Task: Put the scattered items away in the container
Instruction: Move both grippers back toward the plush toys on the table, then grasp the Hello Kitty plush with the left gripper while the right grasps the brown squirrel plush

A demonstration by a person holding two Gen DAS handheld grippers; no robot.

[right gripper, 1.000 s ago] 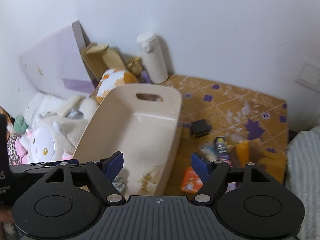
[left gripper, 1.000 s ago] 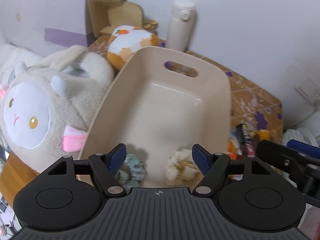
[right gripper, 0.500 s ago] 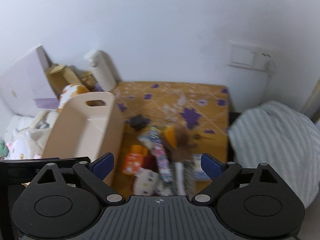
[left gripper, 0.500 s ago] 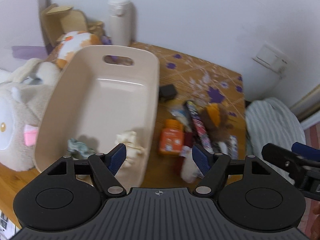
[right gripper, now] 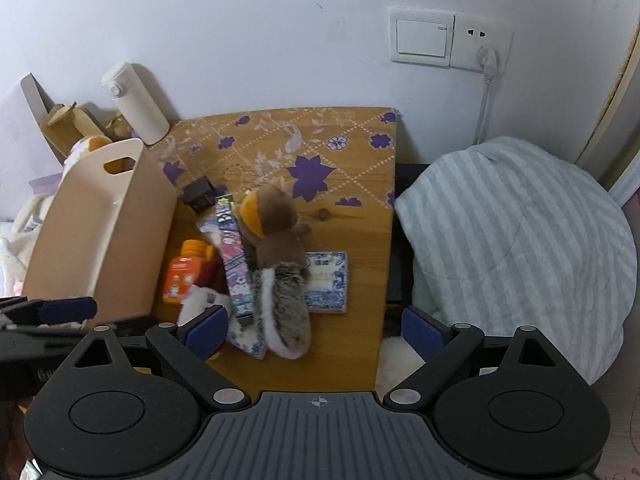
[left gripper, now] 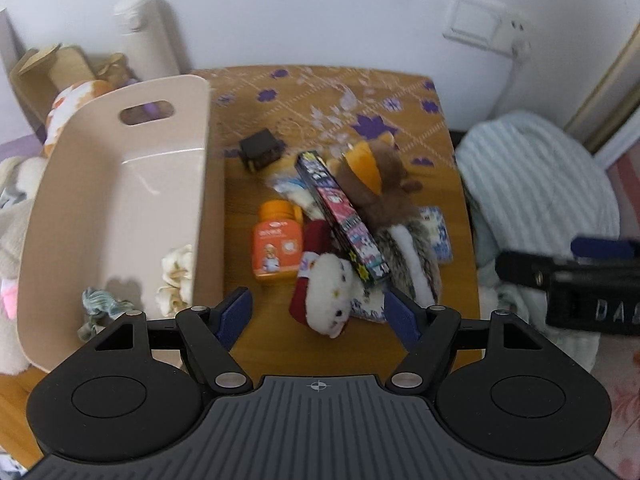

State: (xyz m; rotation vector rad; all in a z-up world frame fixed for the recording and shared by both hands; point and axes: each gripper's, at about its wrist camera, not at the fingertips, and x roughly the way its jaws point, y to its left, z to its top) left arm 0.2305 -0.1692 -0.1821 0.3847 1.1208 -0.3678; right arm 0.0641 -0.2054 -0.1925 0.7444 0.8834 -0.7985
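Left wrist view first: my left tongs (left gripper: 318, 314) hang over the wooden table (left gripper: 280, 344) with their blue pads spread apart and nothing between them. Just ahead of them lies the heap I am tidying: a white stuffed toy (left gripper: 330, 290) nearest, an orange bottle (left gripper: 276, 246) lying flat beside the tub, a long printed box (left gripper: 344, 216) slanting across the pile, and a brown plush squirrel (left gripper: 384, 184) under and behind that box. A small black block (left gripper: 260, 150) sits apart, further back. The beige tub (left gripper: 160, 184) stands to the left of the heap, its side touching nothing I can make out; inside it, at the near end, are a cream scrunchie (left gripper: 176, 274) and a grey-green one (left gripper: 100, 306).

From the right wrist, my right tongs (right gripper: 316, 330) are spread wide and empty, with the squirrel's grey tail (right gripper: 280, 304) reaching down between the pads without touching either. A blue-patterned flat box (right gripper: 326, 282) lies just right of the tail. A striped blanket (right gripper: 516, 240) bulges beside the table.
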